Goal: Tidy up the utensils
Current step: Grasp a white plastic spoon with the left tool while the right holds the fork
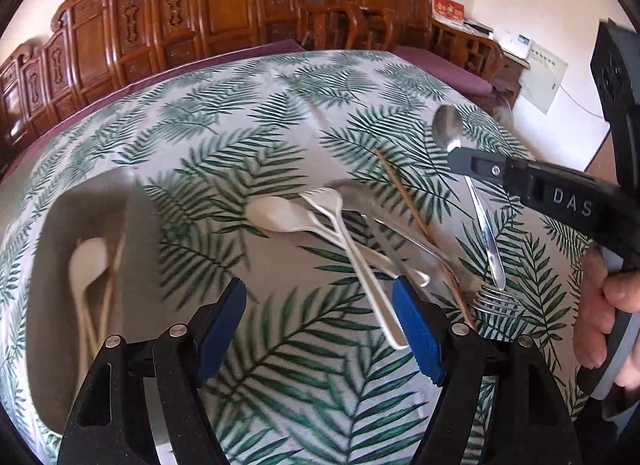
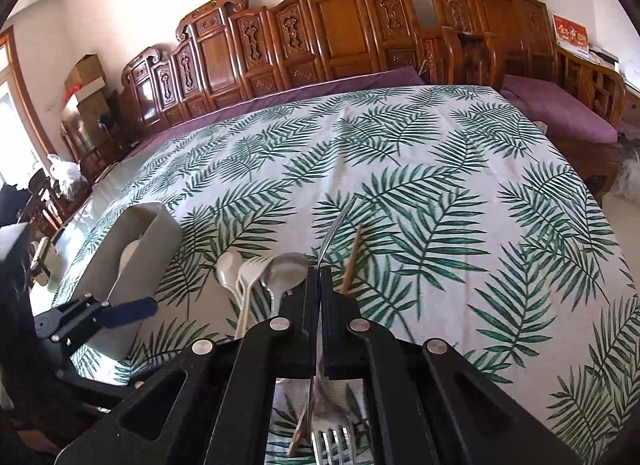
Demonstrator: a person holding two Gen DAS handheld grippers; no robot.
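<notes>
My right gripper [image 2: 320, 271] is shut on the handle of a metal spoon [image 2: 335, 231] and holds it above the table; in the left wrist view this gripper [image 1: 454, 155] comes in from the right with the spoon [image 1: 448, 127] hanging through it. My left gripper [image 1: 318, 287] is open, low over the cloth. A white plastic fork [image 1: 348, 241] and white plastic spoon [image 1: 276, 215] lie with their handles between its blue pads [image 1: 416, 329], near the right one. A second metal spoon [image 1: 354, 193], a wooden chopstick [image 1: 414, 221] and a metal fork [image 1: 496, 301] lie beside them.
A grey holder [image 1: 68, 225] stands at the left with a white spoon [image 1: 86, 261] and chopsticks inside; it also shows in the right wrist view [image 2: 160, 233]. The leaf-print tablecloth [image 2: 440, 193] covers the table. Carved wooden benches [image 2: 340, 25] line the far side. A hand [image 1: 600, 305] grips the right tool.
</notes>
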